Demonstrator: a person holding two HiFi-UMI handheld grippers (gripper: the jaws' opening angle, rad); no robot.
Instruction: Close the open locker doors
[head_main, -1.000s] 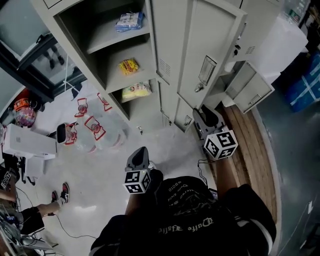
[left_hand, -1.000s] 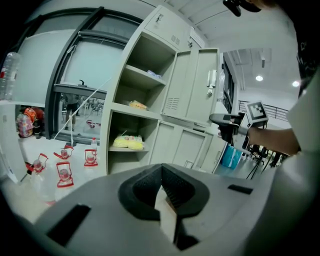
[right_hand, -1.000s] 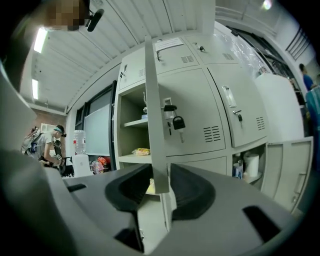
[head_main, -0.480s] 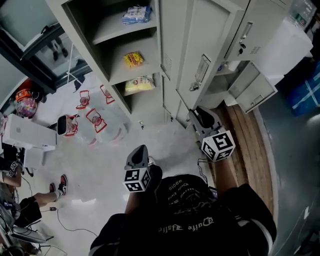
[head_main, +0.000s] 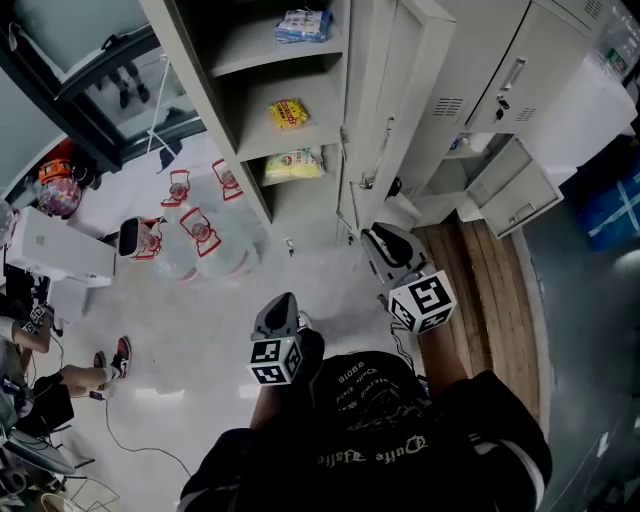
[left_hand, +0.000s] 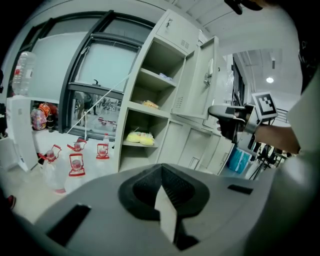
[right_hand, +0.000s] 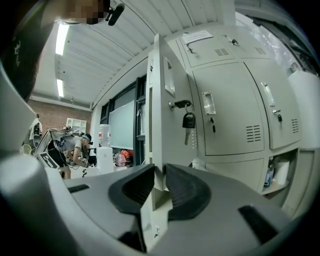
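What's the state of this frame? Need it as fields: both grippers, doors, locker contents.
left hand-held gripper: jaws together, empty, clear of the lockers
right hand-held gripper: jaws have just been closing, now on the free edge of the tall door
tall door: open, key hanging from its latch
low door: open, untouched
shelves: exposed, snack packets on them
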